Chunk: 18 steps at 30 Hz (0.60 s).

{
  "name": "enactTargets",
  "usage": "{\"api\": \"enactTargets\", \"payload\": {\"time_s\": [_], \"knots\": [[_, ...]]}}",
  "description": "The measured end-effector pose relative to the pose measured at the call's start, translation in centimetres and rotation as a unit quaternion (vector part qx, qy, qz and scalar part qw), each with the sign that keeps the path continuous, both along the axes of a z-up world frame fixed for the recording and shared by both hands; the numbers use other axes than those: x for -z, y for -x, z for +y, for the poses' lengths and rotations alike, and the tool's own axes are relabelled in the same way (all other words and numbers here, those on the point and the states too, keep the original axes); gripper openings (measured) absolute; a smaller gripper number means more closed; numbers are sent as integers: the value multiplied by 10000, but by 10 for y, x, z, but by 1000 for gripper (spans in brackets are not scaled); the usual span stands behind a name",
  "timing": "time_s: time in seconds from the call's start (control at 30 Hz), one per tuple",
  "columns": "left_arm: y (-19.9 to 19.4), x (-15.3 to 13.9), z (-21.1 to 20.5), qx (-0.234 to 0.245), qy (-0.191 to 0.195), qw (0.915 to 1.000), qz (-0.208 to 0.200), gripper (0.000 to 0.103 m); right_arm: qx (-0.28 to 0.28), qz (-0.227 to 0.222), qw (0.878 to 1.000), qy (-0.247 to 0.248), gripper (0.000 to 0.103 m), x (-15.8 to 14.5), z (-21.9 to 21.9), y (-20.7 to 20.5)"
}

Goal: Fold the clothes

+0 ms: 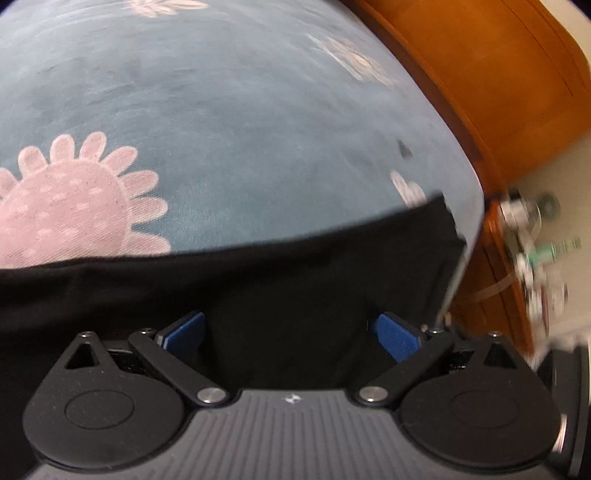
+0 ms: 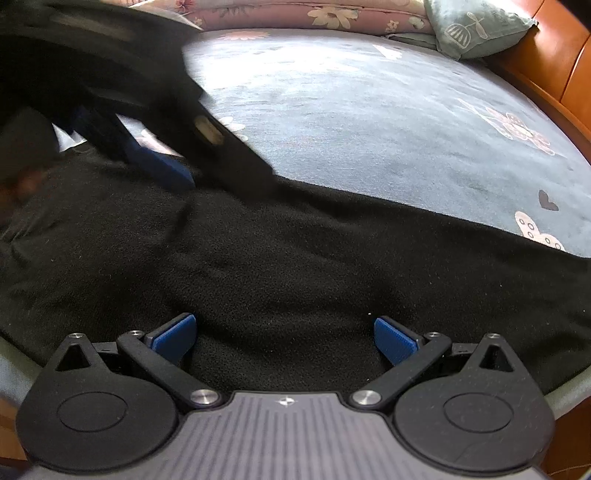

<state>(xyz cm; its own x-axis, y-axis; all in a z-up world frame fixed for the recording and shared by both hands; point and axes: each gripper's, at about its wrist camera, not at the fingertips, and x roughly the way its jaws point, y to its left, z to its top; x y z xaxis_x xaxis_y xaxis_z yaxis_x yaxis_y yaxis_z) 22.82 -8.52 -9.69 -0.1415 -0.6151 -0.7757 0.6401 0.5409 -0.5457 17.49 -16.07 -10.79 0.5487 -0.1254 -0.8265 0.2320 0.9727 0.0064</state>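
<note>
Left tongs: we see our left tongs (image 1: pixel 291 332) at 6 o'clock of the left wrist view, blue pads (image 1: pixel 397 341) spread wide, nothing pinched between them.
Right tongs: our right tongs (image 2: pixel 284 338) sit at 6 o'clock of the right wrist view, pads spread just as wide, empty.
Black garment: the black garment (image 2: pixel 295 258) lies flat on the bed under both tongs; in the right wrist view it fills the lower half, its far edge running from 9 toward 3 o'clock. In the left wrist view the same cloth (image 1: pixel 258 288) ends in a straight hem across the middle, with a corner at about 3 o'clock.
Other tongs seen from the right: at 10 o'clock of the right wrist view we see the left tongs (image 2: pixel 162 166) blurred, tips low over the garment; whether they touch it we cannot tell.
Bed sheet: blue-grey sheet (image 1: pixel 240 110) with pink flowers, bare beyond the hem toward 12 o'clock.
Pillow: pale green pillow (image 2: pixel 476 29) at 1 o'clock, at the far end of the bed.
Bed frame: orange wooden frame (image 1: pixel 498 74) along 1 to 3 o'clock.
</note>
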Motion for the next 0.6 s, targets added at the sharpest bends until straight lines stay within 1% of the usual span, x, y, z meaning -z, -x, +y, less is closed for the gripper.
{"api": "enactTargets", "payload": {"time_s": [0.07,0.17,0.27,0.37,0.43,0.5,0.57,0.6], "knots": [[-1,-12,-8,-20,167,9997,-165,99,-84,110,9999,-5,103,-2,-1,-1],[0,-27,-21,185,301,9985,-419,99,-62,157,9998,136,103,-11,-4,5],[5,-25,-38,341,264,9985,-348,99,90,-98,9992,380,103,-26,-17,35],[9,-23,-54,497,227,9981,-277,99,486,-151,9977,441,103,-30,-45,69],[12,-21,-65,601,202,9977,-230,99,839,-197,9957,344,103,-27,-70,86],[15,-20,-76,705,178,9972,-183,99,1145,-275,9930,110,103,-20,-94,100],[18,-18,-86,808,153,9965,-136,99,1313,-283,9909,-127,103,-12,-112,104],[20,-18,-92,860,140,9961,-112,99,1376,-206,9901,-206,103,-7,-117,106]]}}
